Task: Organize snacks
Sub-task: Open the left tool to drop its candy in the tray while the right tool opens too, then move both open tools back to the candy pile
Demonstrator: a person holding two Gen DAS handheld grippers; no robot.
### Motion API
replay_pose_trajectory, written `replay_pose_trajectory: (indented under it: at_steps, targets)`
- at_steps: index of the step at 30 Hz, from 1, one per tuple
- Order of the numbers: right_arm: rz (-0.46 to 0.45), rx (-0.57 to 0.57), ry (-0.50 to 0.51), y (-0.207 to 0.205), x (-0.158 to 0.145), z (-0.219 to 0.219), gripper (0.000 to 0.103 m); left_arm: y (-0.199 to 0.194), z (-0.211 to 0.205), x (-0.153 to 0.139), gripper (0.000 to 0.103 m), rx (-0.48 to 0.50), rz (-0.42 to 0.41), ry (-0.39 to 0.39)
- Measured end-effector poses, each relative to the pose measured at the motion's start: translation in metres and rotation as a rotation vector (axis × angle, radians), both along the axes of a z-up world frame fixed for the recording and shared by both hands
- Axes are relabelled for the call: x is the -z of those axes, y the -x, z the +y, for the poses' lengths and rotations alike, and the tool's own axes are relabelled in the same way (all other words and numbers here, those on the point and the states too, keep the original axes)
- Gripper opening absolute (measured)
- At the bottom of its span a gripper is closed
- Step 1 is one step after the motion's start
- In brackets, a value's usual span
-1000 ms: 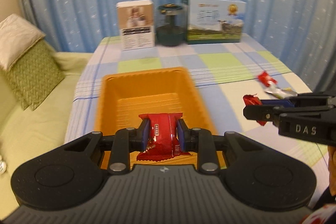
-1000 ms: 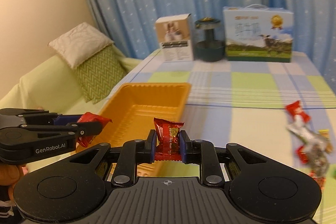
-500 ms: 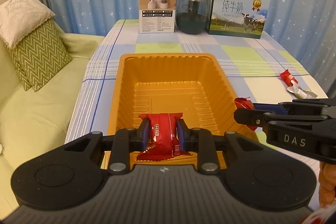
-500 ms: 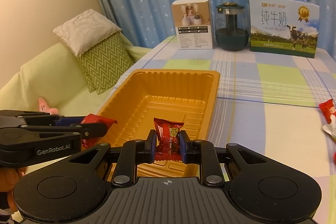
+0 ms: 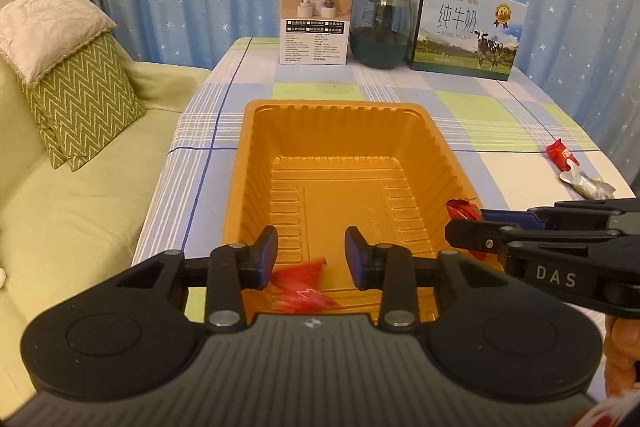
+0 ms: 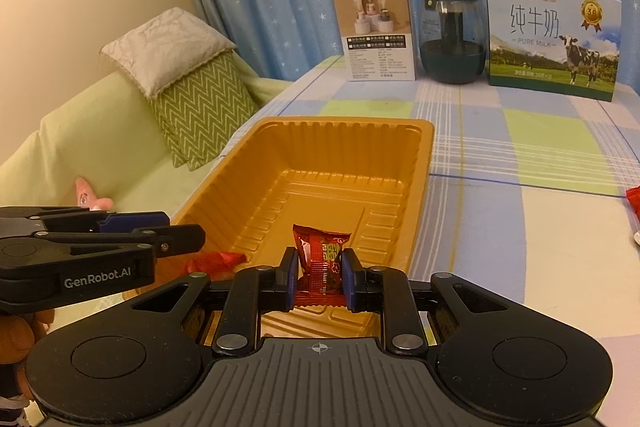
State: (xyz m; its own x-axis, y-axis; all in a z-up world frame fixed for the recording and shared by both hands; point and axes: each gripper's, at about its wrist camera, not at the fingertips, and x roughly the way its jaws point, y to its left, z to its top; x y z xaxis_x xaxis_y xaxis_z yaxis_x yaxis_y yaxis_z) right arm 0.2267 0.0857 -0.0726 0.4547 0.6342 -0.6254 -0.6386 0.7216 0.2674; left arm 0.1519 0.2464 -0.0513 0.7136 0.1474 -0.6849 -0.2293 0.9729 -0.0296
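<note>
An orange plastic tray [image 5: 340,123] [image 6: 420,155] lies on the checked tablecloth. My left gripper [image 5: 311,253] hovers over the tray's near end, its jaws opening, and nothing sits between the pads. Below it a blurred red snack packet [image 5: 302,287] [image 6: 216,261] is dropping at the tray's near end. My right gripper [image 6: 319,269] is shut on a small red candy packet [image 6: 322,255] [image 5: 464,209], held upright above the tray's near right side. Each gripper shows from the side in the other's view.
Loose snacks [image 5: 576,171] lie on the cloth at the right. At the table's far end stand a white box [image 5: 316,21], a dark glass jar [image 5: 382,27] and a milk carton box [image 5: 466,27]. A green sofa with cushions [image 5: 76,95] runs along the left.
The left jaws have parted and the red packet that they held has fallen from between them. Both grippers moved forward and down over the tray, then held still.
</note>
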Motion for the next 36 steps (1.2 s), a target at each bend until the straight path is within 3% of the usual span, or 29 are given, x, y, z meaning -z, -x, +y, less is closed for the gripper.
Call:
replay_pose_trajectory:
  at_steps: [12, 14, 15, 16, 25, 36]
  targets:
    - [-0.005, -0.022, -0.041, 0.001, -0.003, -0.001, 0.024, 0.005, 0.000, -0.005, 0.033, -0.022, -0.011, -0.013]
    - [-0.025, -0.029, -0.044, 0.003, -0.005, 0.000, 0.042, 0.007, 0.001, -0.006, 0.033, -0.031, -0.013, -0.011]
    - [-0.033, -0.027, -0.050, 0.004, -0.006, -0.001, 0.062, 0.008, 0.001, -0.006, 0.033, -0.034, -0.015, -0.010]
    - [-0.033, -0.024, -0.062, 0.004, -0.006, -0.002, 0.066, 0.008, 0.002, -0.007, 0.033, -0.038, -0.015, -0.009]
    - [-0.048, -0.004, -0.058, 0.006, -0.011, -0.007, 0.066, 0.014, 0.003, -0.012, 0.033, -0.051, -0.022, -0.006]
    - [-0.106, 0.082, -0.031, 0.017, -0.036, -0.045, 0.066, 0.023, -0.024, -0.030, 0.042, -0.026, -0.038, -0.005]
